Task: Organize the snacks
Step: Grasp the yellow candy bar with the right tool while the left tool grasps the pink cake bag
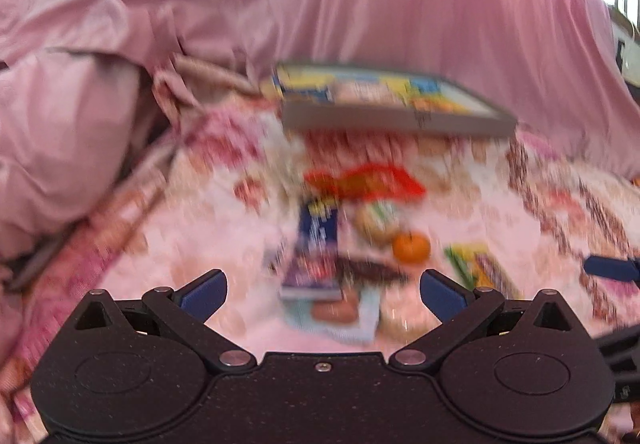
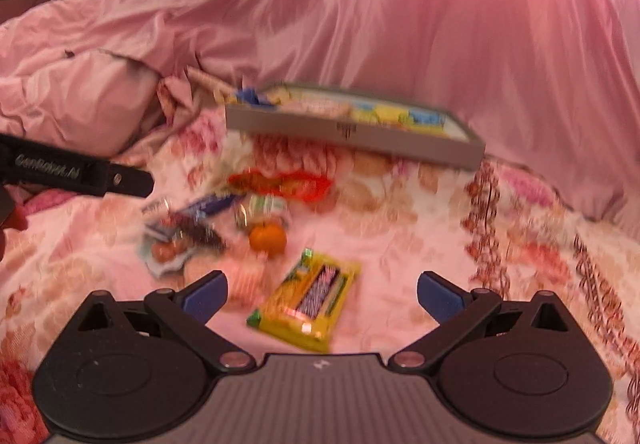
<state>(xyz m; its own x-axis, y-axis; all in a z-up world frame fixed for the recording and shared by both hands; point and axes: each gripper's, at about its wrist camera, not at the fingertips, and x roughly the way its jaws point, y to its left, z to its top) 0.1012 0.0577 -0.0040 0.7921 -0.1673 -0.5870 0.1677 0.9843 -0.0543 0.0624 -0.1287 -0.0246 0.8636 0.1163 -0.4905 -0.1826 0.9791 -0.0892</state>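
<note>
Both views are blurred. Several snacks lie on a floral bedspread: a red packet, a blue bar, an orange, a pale blue packet and a yellow Snickers bag. A grey tray holding snacks sits behind them. My left gripper is open above the blue bar and pale blue packet. My right gripper is open over the yellow bag.
A rumpled pink duvet is piled at the left and pink fabric rises behind the tray. The left gripper's body shows at the right wrist view's left edge. A blue fingertip shows at the left wrist view's right edge.
</note>
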